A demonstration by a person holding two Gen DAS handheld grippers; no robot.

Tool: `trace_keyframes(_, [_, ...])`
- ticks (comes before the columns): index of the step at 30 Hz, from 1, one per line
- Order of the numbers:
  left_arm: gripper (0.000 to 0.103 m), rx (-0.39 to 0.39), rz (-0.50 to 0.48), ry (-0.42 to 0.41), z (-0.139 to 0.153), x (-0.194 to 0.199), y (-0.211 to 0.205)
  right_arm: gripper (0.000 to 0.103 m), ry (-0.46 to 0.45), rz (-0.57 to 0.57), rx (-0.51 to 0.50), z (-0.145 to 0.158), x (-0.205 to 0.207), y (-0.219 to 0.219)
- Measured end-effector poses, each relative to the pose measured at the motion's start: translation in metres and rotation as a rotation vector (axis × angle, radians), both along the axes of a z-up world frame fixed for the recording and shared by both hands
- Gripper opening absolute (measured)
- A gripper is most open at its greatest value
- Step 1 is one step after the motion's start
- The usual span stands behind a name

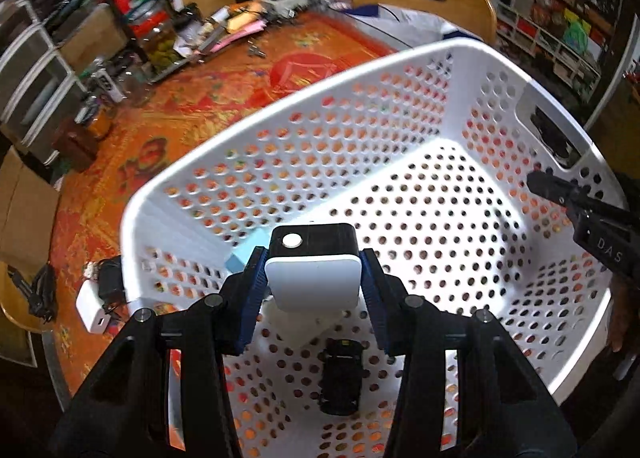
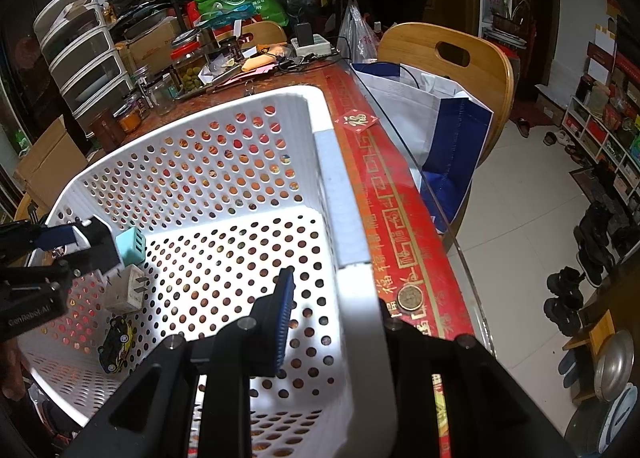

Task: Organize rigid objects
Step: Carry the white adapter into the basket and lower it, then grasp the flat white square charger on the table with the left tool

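Observation:
My left gripper [image 1: 313,278] is shut on a black charger block [image 1: 312,244] with a white end and a teal port face [image 2: 130,248]. It holds the block over the near left corner of the white perforated basket [image 1: 280,105]. On the basket floor below lie a white plug adapter [image 2: 128,292] and a black-and-yellow toy car [image 2: 116,342]. My right gripper [image 2: 336,298] is shut on the basket's right rim [image 2: 360,338]. One blue-padded finger [image 2: 284,318] is inside and the other is hidden behind the wall. In the left wrist view the right gripper [image 1: 560,193] shows at the basket's right side.
A white charger [image 1: 94,310] and a black cable lie on the red patterned table left of the basket. Jars, boxes and papers [image 2: 192,69] crowd the far end. A coin [image 2: 410,296] sits near the glass table edge. Beyond that edge are a wooden chair [image 2: 452,53] and a blue-and-white bag [image 2: 440,129].

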State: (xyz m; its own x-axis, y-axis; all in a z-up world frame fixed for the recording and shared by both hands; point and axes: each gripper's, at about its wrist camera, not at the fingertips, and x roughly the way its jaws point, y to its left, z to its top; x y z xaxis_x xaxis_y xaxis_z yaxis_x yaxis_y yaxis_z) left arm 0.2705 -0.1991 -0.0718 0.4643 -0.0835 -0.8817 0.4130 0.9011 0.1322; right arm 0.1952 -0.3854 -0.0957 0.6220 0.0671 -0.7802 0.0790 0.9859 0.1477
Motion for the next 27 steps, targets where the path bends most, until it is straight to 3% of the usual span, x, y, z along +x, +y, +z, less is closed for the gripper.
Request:
trace_keyframes(4, [0.043,0.014,-0.028,0.03,-0.005,0.001,-0.009,0.026,0.001,0.0,0.0,0.0,0.0,0.0])
trace_keyframes(9, [0.047,-0.03,-0.069,0.024,-0.002,-0.002,-0.008,0.026,0.003,-0.002,-0.001,0.0,0.0,0.0])
trace_keyframes(11, [0.068,-0.057,-0.069,-0.057,0.011,-0.012,0.003,0.026,0.004,-0.003,-0.002,0.0,0.001,0.0])
trace_keyframes(13, [0.074,-0.089,-0.051,-0.114,0.023,-0.02,0.02,0.026,0.006,-0.004,-0.004,0.0,0.0,0.001])
trace_keyframes(16, [0.079,-0.155,0.018,-0.201,0.046,-0.035,0.075,0.026,0.011,-0.004,-0.009,-0.001,0.001,0.001])
trace_keyframes(19, [0.101,-0.168,0.164,-0.272,0.055,-0.037,0.15,0.026,0.013,-0.006,-0.012,-0.001,0.001,0.001])
trace_keyframes(20, [0.103,-0.143,0.243,-0.289,0.049,-0.031,0.185,0.026,0.014,-0.006,-0.013,-0.001,0.002,0.001])
trace_keyframes(25, [0.103,-0.093,0.475,-0.151,-0.014,0.021,0.308,0.026,0.017,-0.005,-0.013,-0.001,0.003,0.002])
trace_keyframes(27, [0.103,-0.078,0.523,-0.11,-0.035,0.033,0.335,0.026,0.02,-0.004,-0.015,0.0,0.003,0.002])
